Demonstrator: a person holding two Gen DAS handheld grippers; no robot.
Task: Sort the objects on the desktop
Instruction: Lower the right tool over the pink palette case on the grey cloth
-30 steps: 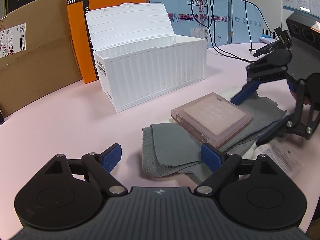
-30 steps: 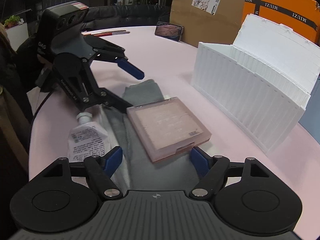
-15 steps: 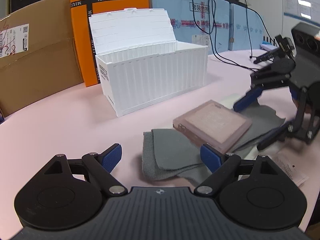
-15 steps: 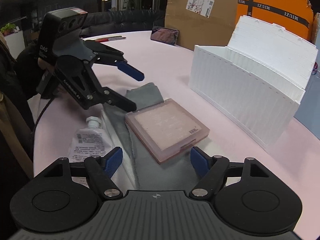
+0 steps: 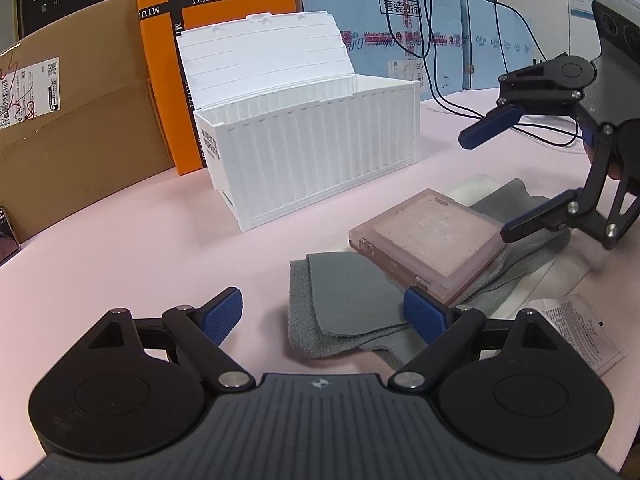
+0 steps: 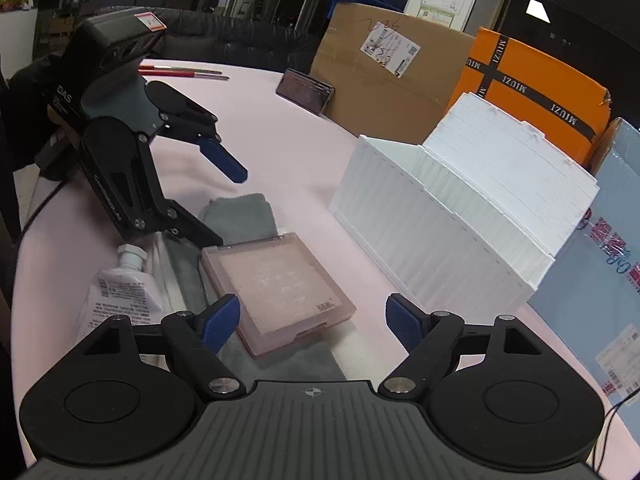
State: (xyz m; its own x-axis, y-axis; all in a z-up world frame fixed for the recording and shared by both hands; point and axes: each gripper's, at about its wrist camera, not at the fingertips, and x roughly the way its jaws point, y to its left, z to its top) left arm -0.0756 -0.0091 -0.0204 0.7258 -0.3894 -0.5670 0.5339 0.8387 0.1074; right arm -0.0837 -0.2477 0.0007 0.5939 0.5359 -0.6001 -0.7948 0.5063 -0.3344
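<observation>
Pink case [image 6: 278, 288] on grey cloth [image 5: 344, 300] | tube cap [image 6: 132, 257] right-view only | left gripper [image 5: 322, 312], right gripper [image 6: 312, 320] wide, empty

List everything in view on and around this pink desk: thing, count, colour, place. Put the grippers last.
storage box: 1, white, lid open, mid-desk
flat case: 1, translucent pink, lying on the grey cloth
cloth: 1, grey, folded, under the case
tube: 1, white with printed label, beside the cloth
white sheet: 1, under the cloth
cardboard box: 1, brown, behind the desk
gift box: 1, orange with black bands, behind the storage box
blue cartons: at least 2, along the far edge
cables: several, black
phone: 1, dark, leaning on the cardboard box
pens: about 2, red, far desk
desk: 1, pink
left hand-held gripper: 1, open
right hand-held gripper: 1, open
</observation>
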